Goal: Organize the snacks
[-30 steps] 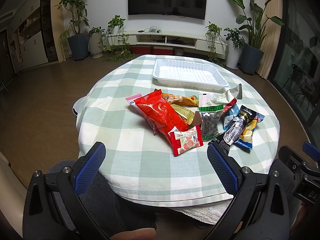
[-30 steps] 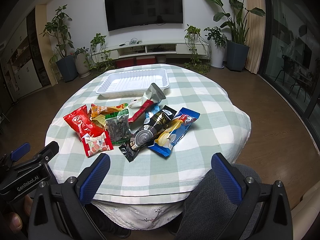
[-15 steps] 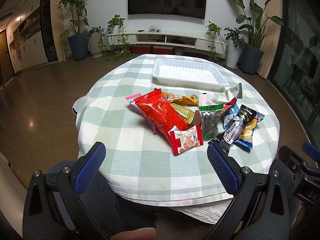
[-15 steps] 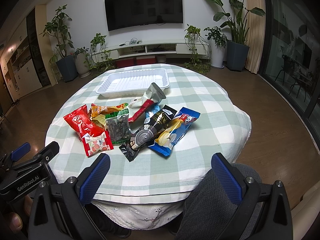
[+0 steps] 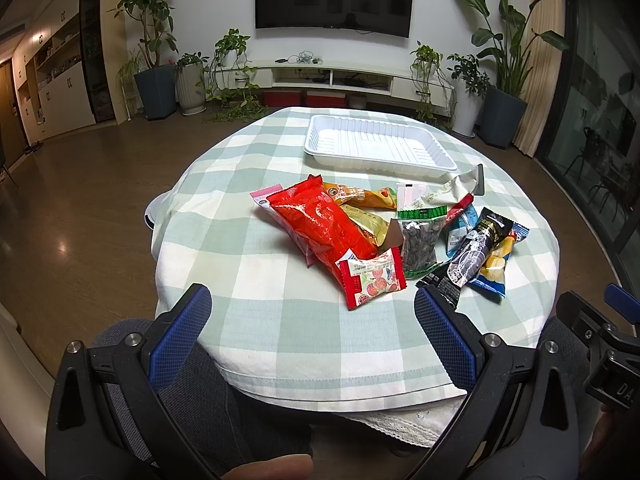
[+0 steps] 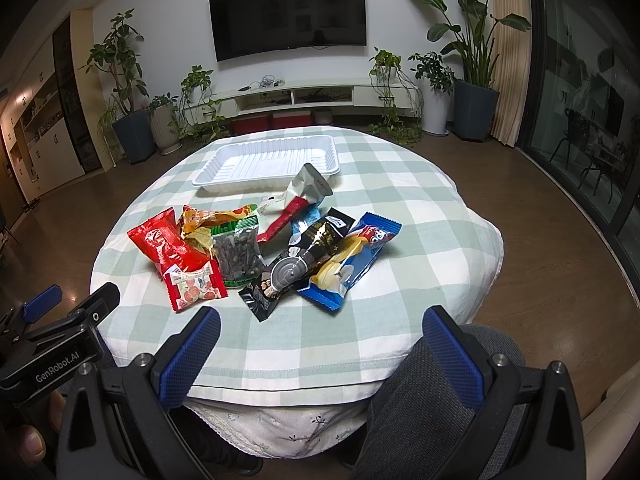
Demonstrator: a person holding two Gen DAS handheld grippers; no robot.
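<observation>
Several snack packets lie in a heap mid-table: a big red bag (image 5: 320, 224) (image 6: 160, 244), a small red candy packet (image 5: 372, 278) (image 6: 194, 286), a clear bag with a green top (image 5: 418, 242) (image 6: 238, 252), a black packet (image 5: 464, 258) (image 6: 292, 268) and a blue packet (image 5: 496, 264) (image 6: 352, 260). An empty white tray (image 5: 320, 136) (image 6: 212, 168) sits beyond them. My left gripper (image 5: 312, 312) and right gripper (image 6: 320, 328) are both open and empty, held at the near table edge, short of the heap.
The round table has a green-and-white checked cloth (image 5: 240, 280) (image 6: 420, 240). The person's knees in grey sit under the near edge. Wooden floor surrounds the table; a TV unit (image 5: 340, 76) and potted plants (image 5: 154, 80) stand by the far wall.
</observation>
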